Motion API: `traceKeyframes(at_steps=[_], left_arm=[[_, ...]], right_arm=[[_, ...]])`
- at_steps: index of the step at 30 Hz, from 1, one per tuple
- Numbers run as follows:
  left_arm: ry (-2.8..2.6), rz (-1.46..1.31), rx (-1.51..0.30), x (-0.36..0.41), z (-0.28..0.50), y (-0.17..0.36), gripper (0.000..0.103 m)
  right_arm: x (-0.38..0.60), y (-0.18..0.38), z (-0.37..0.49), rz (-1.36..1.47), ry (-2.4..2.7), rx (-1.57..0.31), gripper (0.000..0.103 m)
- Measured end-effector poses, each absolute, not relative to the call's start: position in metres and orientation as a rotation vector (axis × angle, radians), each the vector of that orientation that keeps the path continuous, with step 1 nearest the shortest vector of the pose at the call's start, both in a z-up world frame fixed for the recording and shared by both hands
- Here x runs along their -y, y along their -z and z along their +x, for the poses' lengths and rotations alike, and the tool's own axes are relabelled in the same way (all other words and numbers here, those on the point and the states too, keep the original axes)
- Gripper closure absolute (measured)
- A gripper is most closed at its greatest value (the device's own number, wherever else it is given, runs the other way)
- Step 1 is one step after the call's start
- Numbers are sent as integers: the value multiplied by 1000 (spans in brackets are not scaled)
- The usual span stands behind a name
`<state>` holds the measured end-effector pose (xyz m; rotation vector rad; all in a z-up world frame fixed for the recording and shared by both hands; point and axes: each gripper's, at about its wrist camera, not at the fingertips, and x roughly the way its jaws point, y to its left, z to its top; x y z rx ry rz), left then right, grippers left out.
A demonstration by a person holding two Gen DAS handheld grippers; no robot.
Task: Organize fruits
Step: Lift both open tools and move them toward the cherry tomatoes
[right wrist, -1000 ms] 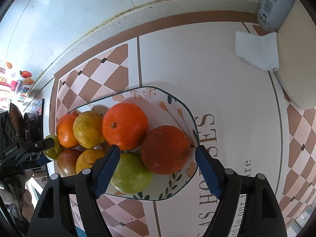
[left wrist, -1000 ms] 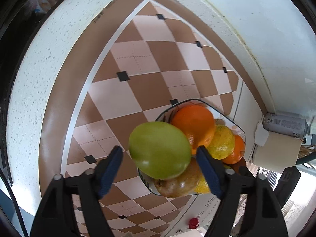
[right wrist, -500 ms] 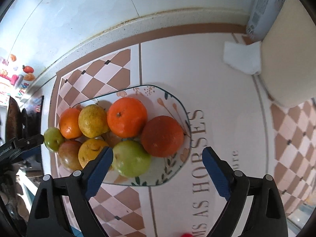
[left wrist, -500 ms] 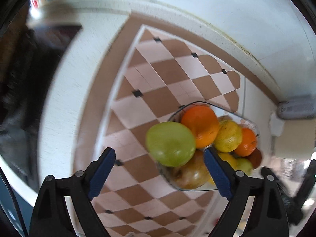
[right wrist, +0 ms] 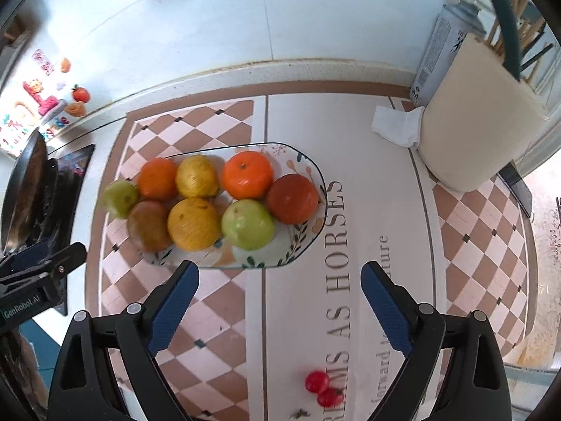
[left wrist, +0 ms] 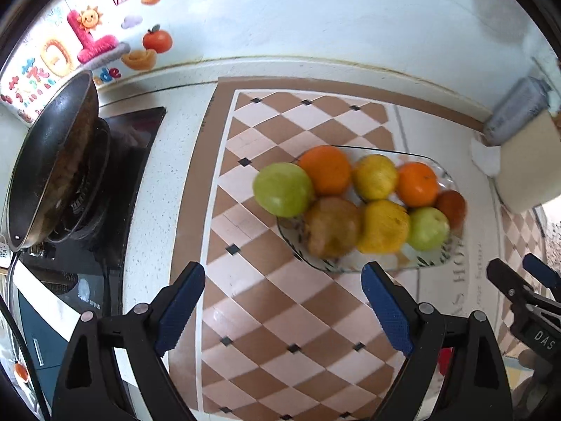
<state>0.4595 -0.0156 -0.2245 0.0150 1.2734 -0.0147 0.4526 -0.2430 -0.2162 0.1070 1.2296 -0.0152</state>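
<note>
Fruit plate (right wrist: 308, 242) lengthwise, seemingly left-right.

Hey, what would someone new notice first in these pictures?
A patterned plate heaped with oranges, yellow and green fruit sits mid-counter on a checkered mat. One green fruit perches at the plate's left end by the rim. Both grippers, left and right, hang open and empty above; a dark pan stands far left.

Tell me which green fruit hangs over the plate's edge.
The green fruit at the plate's end nearest the stove overhangs the rim; the other green one sits fully inside, beside the dark orange.
</note>
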Motion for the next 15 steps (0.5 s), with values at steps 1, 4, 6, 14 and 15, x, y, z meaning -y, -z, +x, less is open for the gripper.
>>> traceKeyframes(at_steps=[1,4,6,14,15], left_arm=[[18,16,-1264,18,454,221,12],[32,19,-1229,22,437,205,12],[39,24,-1204,25,424,192,12],[61,34,-1096,27,377,149,12],[64,34,-1083,27,372,144,12]], right_arm=[[241,211,447,106,13,-1219,7],[239,193,427,103,7,-1182,7],[238,184,418,99,5,-1160,7],[235,136,366,101,-6,-1070,7],[235,130,359,99,-7,-1057,7]])
